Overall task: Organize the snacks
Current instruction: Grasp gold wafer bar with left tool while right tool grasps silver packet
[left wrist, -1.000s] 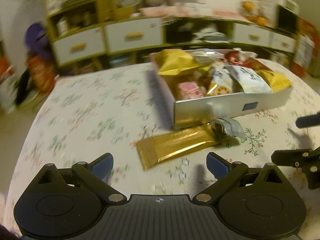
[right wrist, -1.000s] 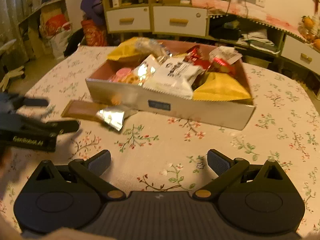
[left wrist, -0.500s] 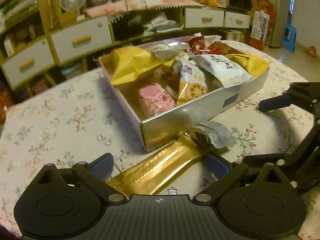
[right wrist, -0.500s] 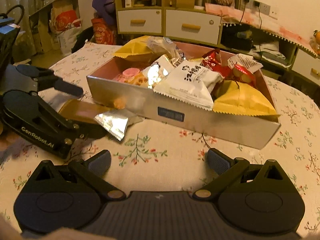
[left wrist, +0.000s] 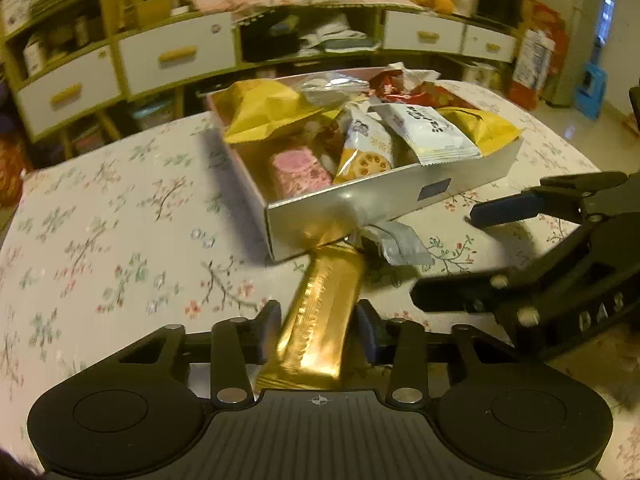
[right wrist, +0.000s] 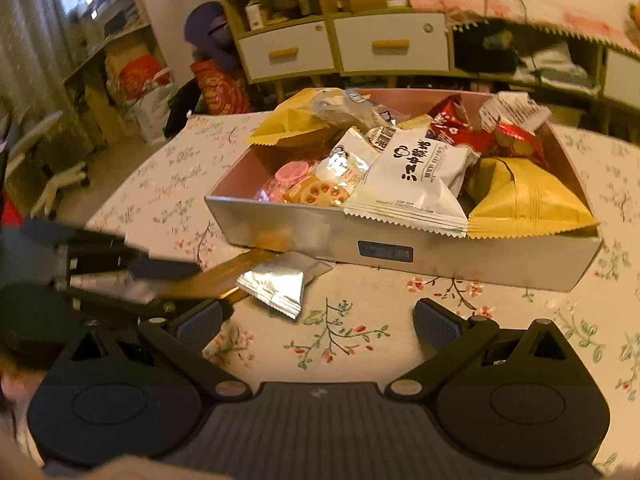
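Our left gripper (left wrist: 318,330) sits low over the table, its two blue-padded fingers (left wrist: 268,330) drawn in close on either side of the gold snack bar (left wrist: 320,320), gripping its near end. Our right gripper (right wrist: 318,324) hovers alongside with its fingers spread wide and nothing between them. In the left wrist view the right gripper reaches in from the right, one finger above the other.

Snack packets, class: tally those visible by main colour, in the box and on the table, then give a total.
Yellow: 2
White: 3
Red: 2
Pink: 1
Clear: 1
Gold bar: 1
Silver: 1
Total: 11, though overlapping packets in the box may hide more.
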